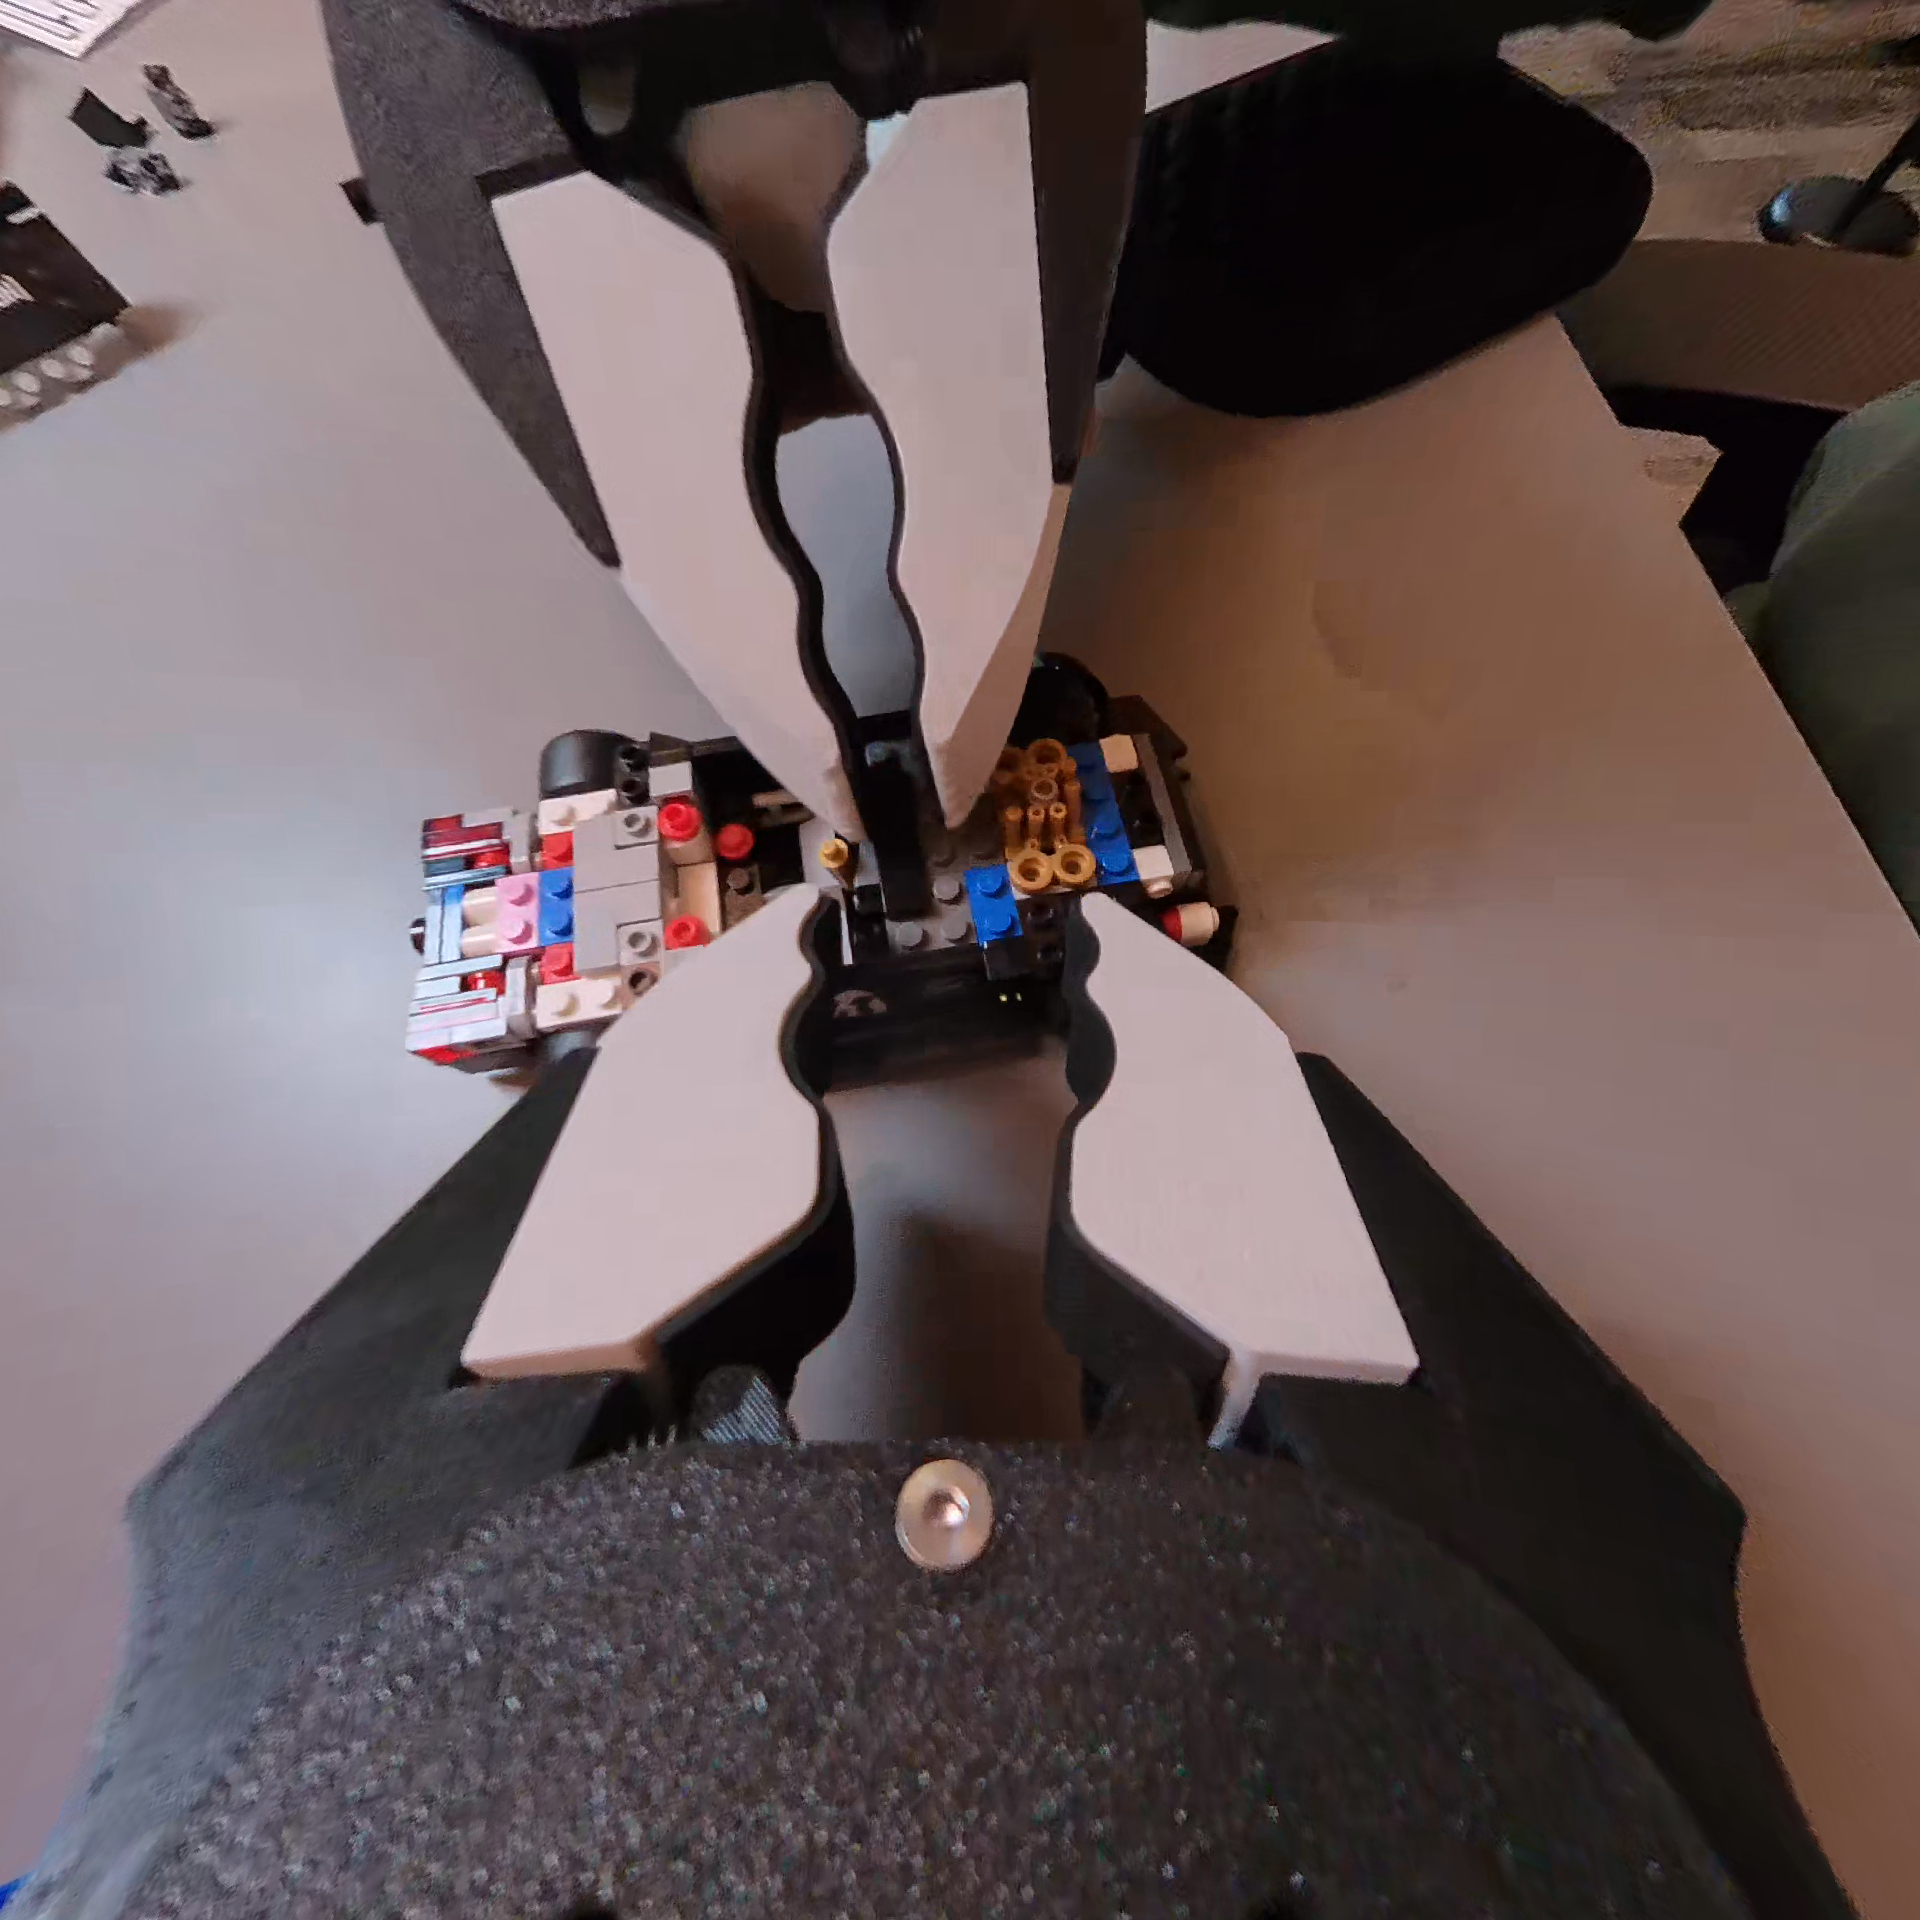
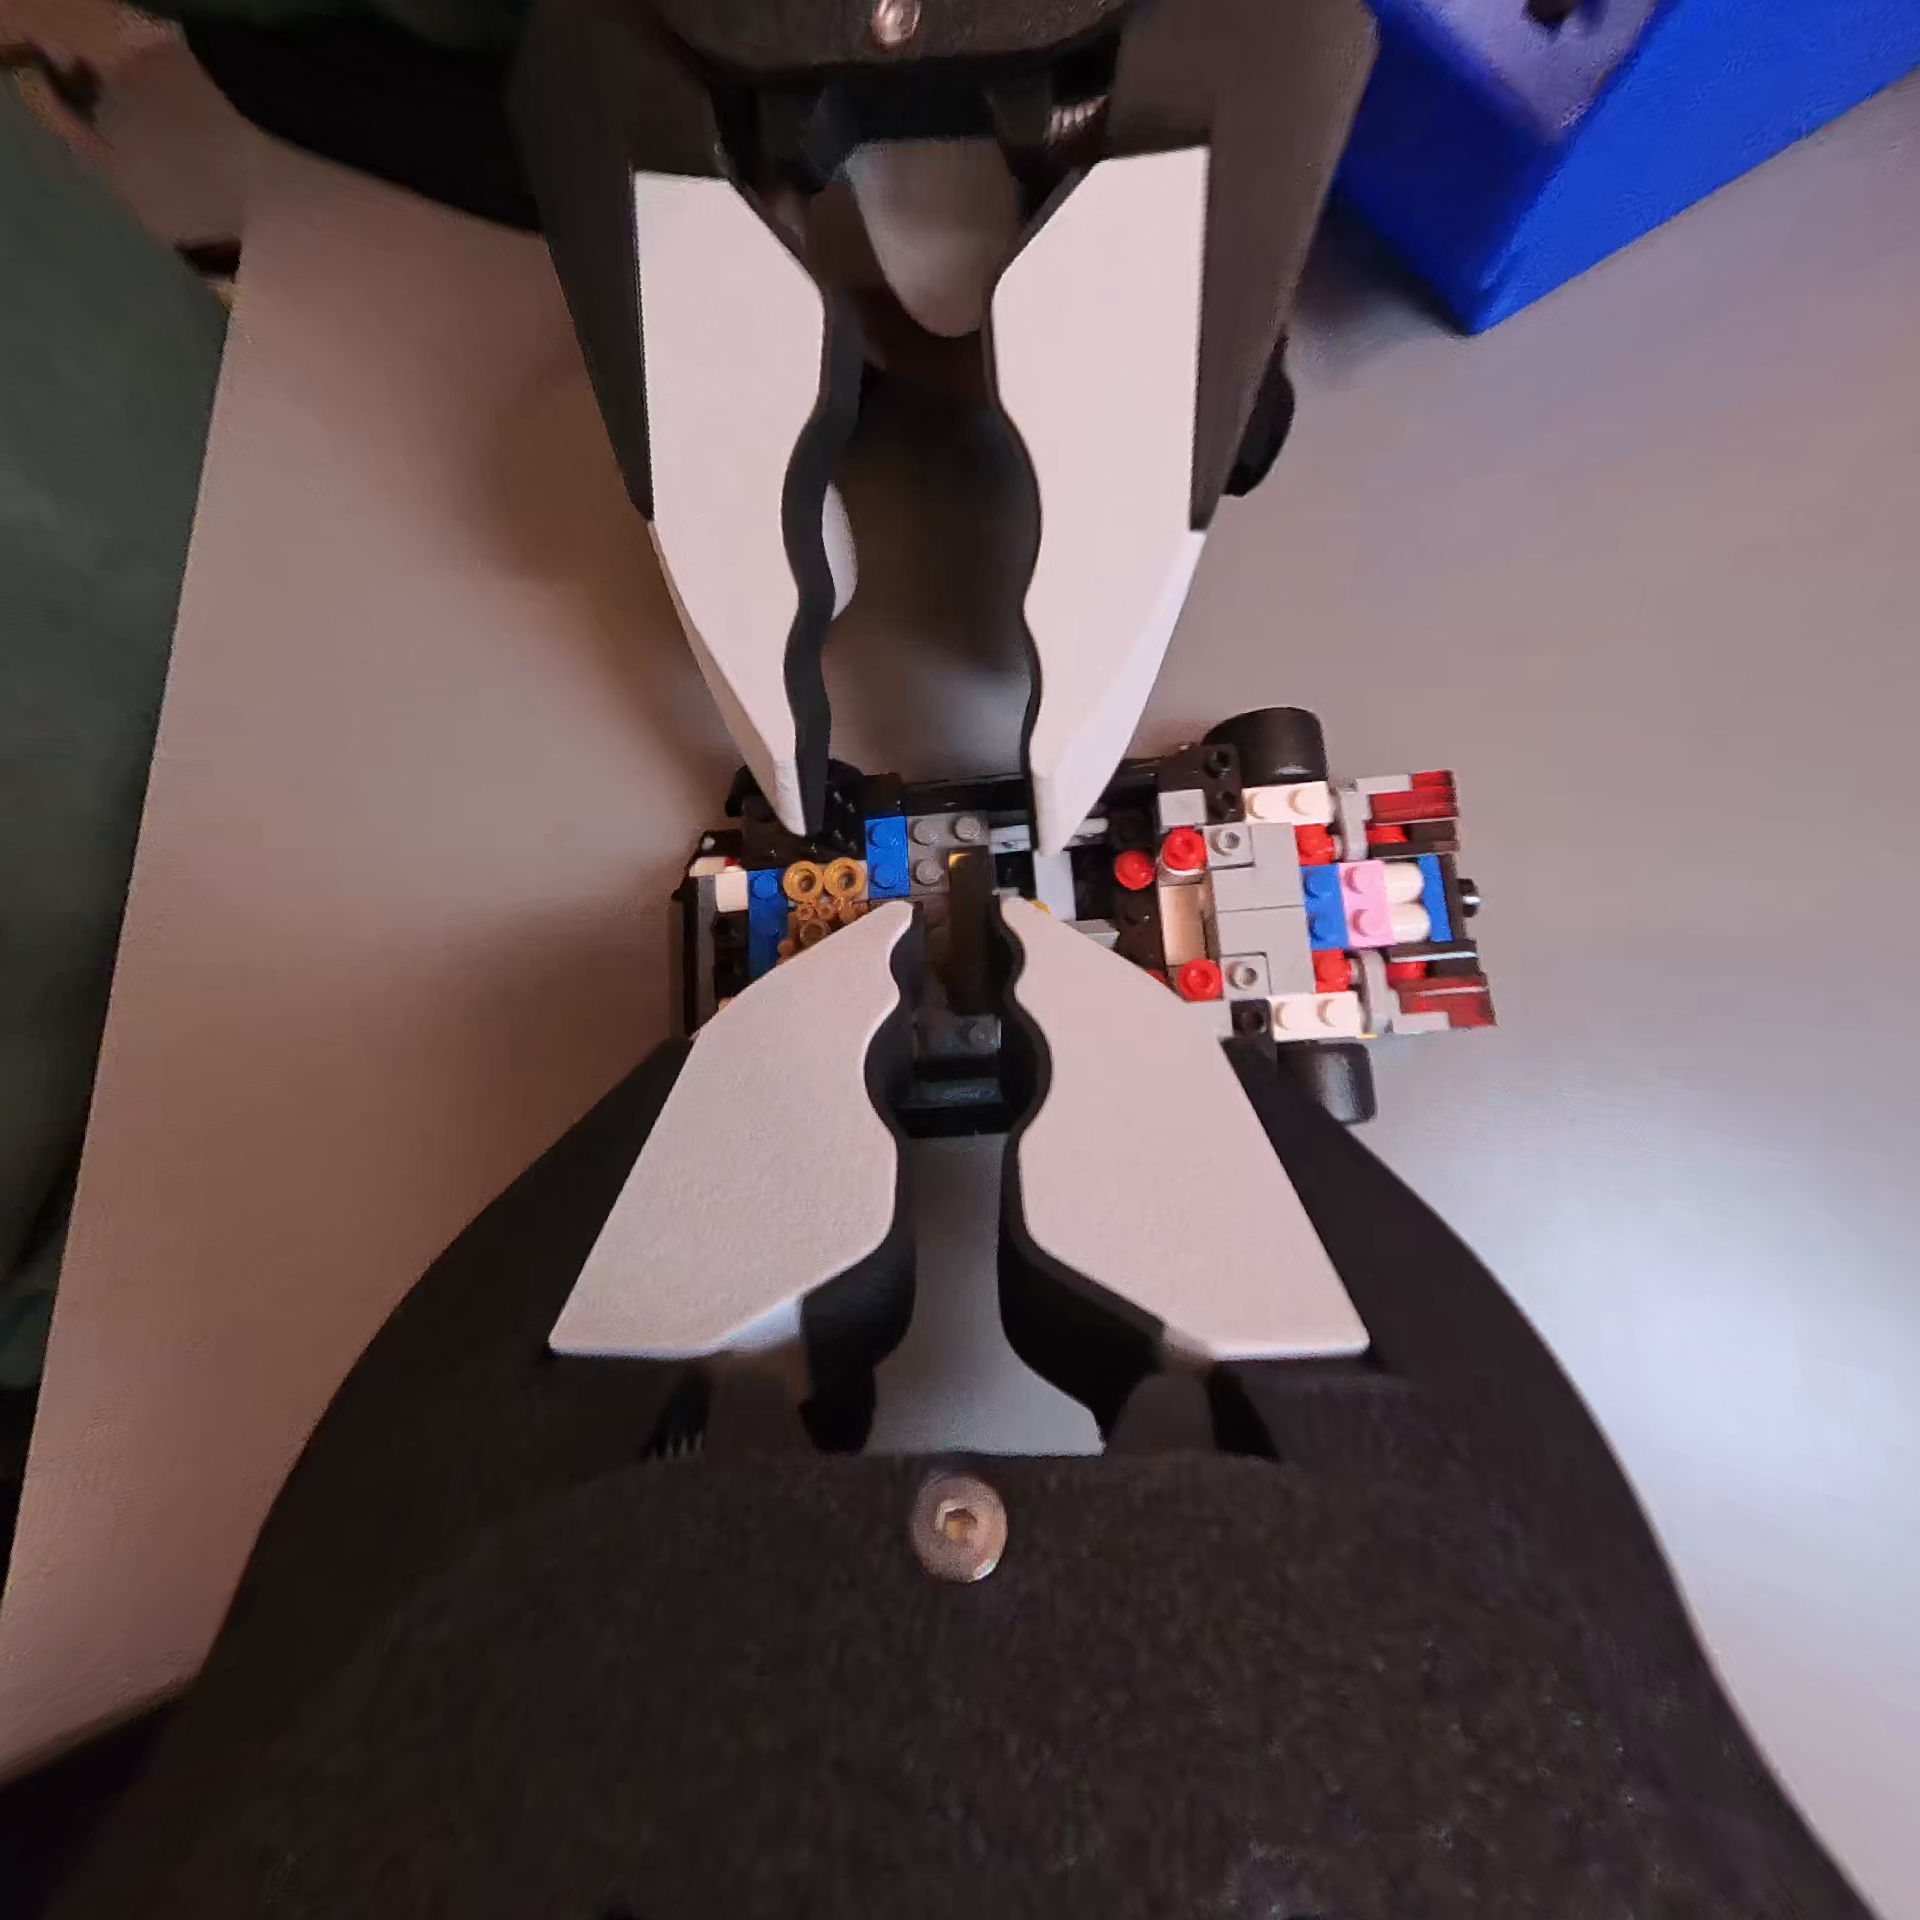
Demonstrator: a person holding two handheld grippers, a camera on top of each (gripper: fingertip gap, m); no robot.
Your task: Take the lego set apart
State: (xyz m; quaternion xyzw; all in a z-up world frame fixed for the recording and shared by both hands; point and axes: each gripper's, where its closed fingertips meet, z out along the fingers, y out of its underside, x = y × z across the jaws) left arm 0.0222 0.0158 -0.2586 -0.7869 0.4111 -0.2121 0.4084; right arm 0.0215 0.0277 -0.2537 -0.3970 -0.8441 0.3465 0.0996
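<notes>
While left fingers (image 1: 945,925) brace lego set (image 1: 623,894), right fingers (image 2: 961,914) seemingly pinch black piece (image 2: 968,914); we risk slipping, model tipping on tabletop (image 1: 260,675).

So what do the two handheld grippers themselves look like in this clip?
The left gripper and right gripper look alike: a black, rough-textured body, a silver screw on the centre line, and two flat, tapering white fingers edged inside with wavy black pads. No cables, markings or sleeves are visible.
</notes>
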